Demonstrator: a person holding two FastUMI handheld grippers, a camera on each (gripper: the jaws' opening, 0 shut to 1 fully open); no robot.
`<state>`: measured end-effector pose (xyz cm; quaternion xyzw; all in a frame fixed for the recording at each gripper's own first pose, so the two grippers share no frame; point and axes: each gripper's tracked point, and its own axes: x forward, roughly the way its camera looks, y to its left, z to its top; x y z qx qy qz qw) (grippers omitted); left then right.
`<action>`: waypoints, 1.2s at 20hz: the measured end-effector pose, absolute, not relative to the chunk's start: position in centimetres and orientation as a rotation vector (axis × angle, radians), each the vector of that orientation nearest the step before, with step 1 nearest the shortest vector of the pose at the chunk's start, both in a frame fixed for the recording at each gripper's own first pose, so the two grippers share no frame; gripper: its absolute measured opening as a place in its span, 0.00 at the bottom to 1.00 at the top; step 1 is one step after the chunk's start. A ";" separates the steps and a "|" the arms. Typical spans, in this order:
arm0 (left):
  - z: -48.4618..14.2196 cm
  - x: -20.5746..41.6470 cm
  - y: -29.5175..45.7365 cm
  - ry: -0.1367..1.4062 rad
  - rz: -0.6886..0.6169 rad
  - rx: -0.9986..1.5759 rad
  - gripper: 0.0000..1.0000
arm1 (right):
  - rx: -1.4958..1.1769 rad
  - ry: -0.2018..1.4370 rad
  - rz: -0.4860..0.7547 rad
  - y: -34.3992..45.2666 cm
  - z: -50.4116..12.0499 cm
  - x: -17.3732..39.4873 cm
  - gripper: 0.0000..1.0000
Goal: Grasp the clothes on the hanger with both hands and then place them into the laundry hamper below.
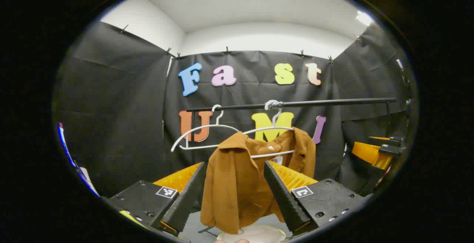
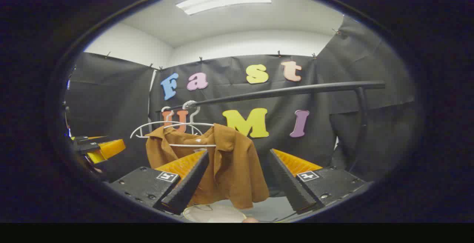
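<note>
A brown shirt (image 1: 237, 183) hangs on a white hanger (image 1: 274, 129) from the black rail (image 1: 296, 104). My left gripper (image 1: 234, 167) is open in front of the shirt, a short way off, its fingers framing the shirt's left shoulder. In the right gripper view the same shirt (image 2: 233, 169) hangs from its hanger (image 2: 185, 125), and my right gripper (image 2: 239, 154) is open with the shirt's right side showing between its fingers. The pale rim of the laundry hamper (image 1: 255, 233) lies below the shirt, and the hamper (image 2: 213, 213) also shows low in the right gripper view.
An empty white hanger (image 1: 202, 133) hangs on the rail left of the shirt. The rail's upright post (image 2: 364, 124) stands at the right. The other gripper (image 1: 381, 148) shows at the far right of the left gripper view, and the left gripper (image 2: 94, 148) at the far left of the right one.
</note>
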<state>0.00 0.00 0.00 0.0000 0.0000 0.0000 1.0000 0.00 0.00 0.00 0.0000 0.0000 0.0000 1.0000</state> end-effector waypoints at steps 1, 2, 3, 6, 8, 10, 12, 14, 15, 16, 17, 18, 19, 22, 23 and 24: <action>0.0 0.0 -0.3 -0.004 -0.007 -0.001 1.00 | 0.003 -0.004 0.000 -0.2 0.1 0.1 1.00; 0.1 0.0 -0.6 -0.010 -0.013 0.001 1.00 | 0.001 -0.007 -0.003 -0.5 0.1 0.0 1.00; 0.2 0.1 -0.7 -0.017 -0.017 0.004 1.00 | -0.003 -0.015 -0.004 -0.6 0.2 0.0 1.00; 1.1 0.5 -1.1 -0.052 -0.031 0.019 1.00 | -0.014 -0.019 -0.018 -1.2 0.1 -0.4 1.00; 1.8 1.0 -1.1 -0.076 -0.041 0.023 1.00 | -0.019 -0.026 -0.026 -1.7 0.3 -0.5 1.00; 2.3 1.4 -1.2 -0.092 -0.045 0.024 1.00 | -0.026 -0.036 -0.036 -2.2 0.8 -0.4 1.00; 2.5 1.7 -1.2 -0.101 -0.041 0.022 1.00 | -0.029 -0.048 -0.044 -2.6 1.1 -0.3 1.00; 2.1 1.8 -1.1 -0.089 -0.033 0.017 1.00 | -0.033 -0.037 -0.046 -2.8 0.4 -0.1 1.00; 1.8 1.8 -1.0 -0.077 -0.025 0.011 1.00 | -0.032 -0.025 -0.044 -2.7 -0.3 0.1 1.00; 1.5 1.8 -1.1 -0.065 -0.022 0.007 1.00 | -0.029 -0.011 -0.038 -2.5 -0.9 0.3 1.00; 1.1 1.9 -1.2 -0.053 -0.022 0.002 1.00 | -0.024 0.004 -0.033 -2.4 -1.6 0.6 1.00; 0.5 2.1 -1.3 -0.037 -0.023 -0.002 1.00 | -0.019 0.020 -0.028 -2.2 -2.2 1.0 1.00; 0.0 2.3 -1.3 -0.024 -0.023 -0.004 1.00 | -0.014 0.035 -0.023 -2.2 -2.8 1.4 1.00; -1.5 3.1 -1.4 0.024 -0.018 -0.007 1.00 | -0.012 0.076 0.000 -1.9 -4.4 2.9 1.00; -1.8 3.2 -1.5 0.036 -0.019 -0.012 1.00 | -0.014 0.091 0.002 -2.0 -5.0 3.4 1.00; -2.1 3.5 -1.7 0.049 -0.024 -0.018 0.98 | -0.015 0.107 0.006 -1.9 -5.7 4.1 0.99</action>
